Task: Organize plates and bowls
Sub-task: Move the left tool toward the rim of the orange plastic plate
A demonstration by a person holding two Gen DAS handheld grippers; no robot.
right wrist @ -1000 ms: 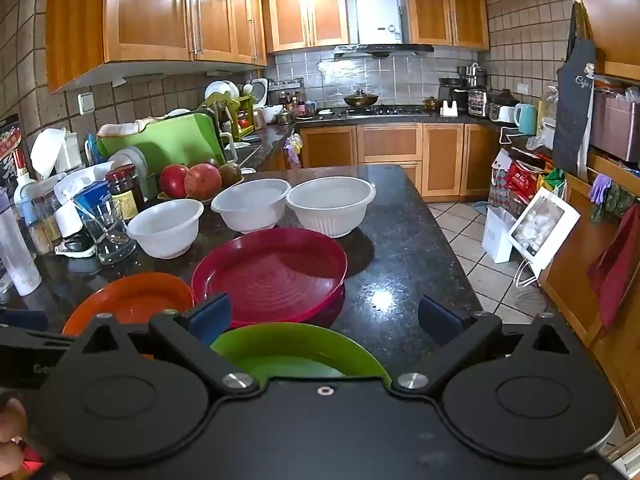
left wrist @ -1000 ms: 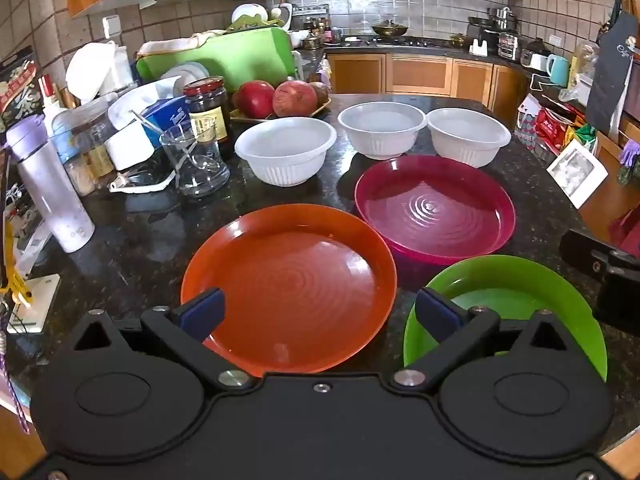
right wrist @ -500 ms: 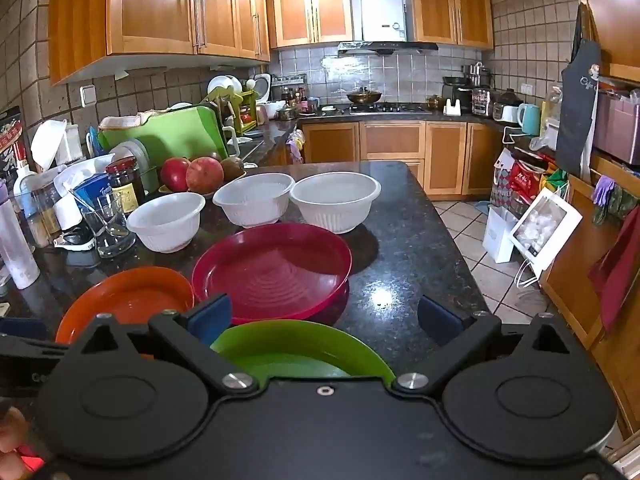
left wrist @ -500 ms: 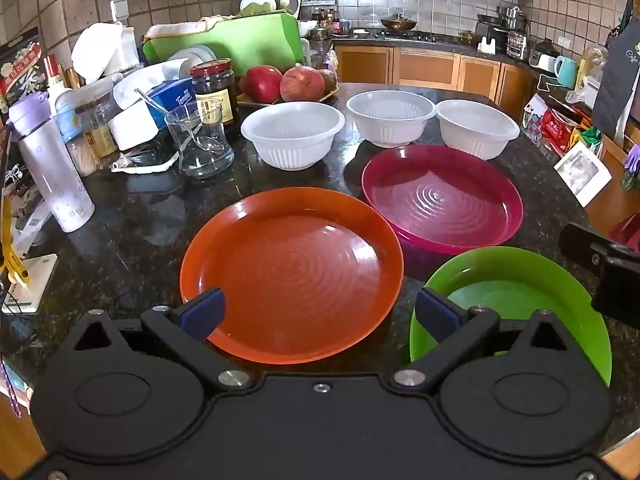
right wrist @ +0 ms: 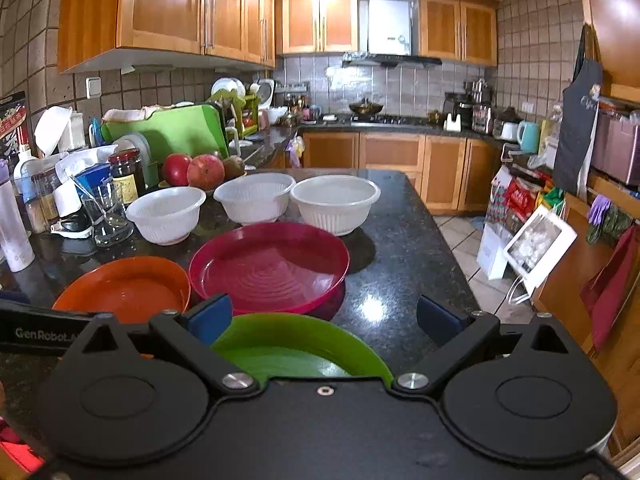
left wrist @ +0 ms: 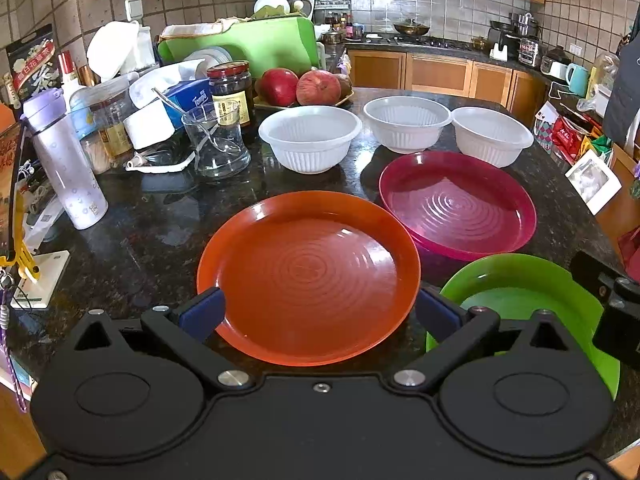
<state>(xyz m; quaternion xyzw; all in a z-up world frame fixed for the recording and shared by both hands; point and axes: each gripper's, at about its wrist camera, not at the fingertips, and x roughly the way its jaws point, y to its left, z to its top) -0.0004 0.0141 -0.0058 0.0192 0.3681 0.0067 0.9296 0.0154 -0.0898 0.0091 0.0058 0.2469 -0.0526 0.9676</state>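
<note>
The left gripper (left wrist: 318,314) has moved in closer to the orange plate (left wrist: 308,276) than it was a moment ago, and its blue fingers (left wrist: 202,312) are wide apart, one on each side of the plate's near edge, holding nothing. The right gripper (right wrist: 324,318) has hardly moved; it hangs above the green plate (right wrist: 296,350) with its fingers wide and empty too. All three plates, with the red plate (right wrist: 268,268), and the three white bowls (left wrist: 310,136) sit apart on the tabletop (left wrist: 152,224), so I think stacking has not started and the orange plate gets picked up first.
</note>
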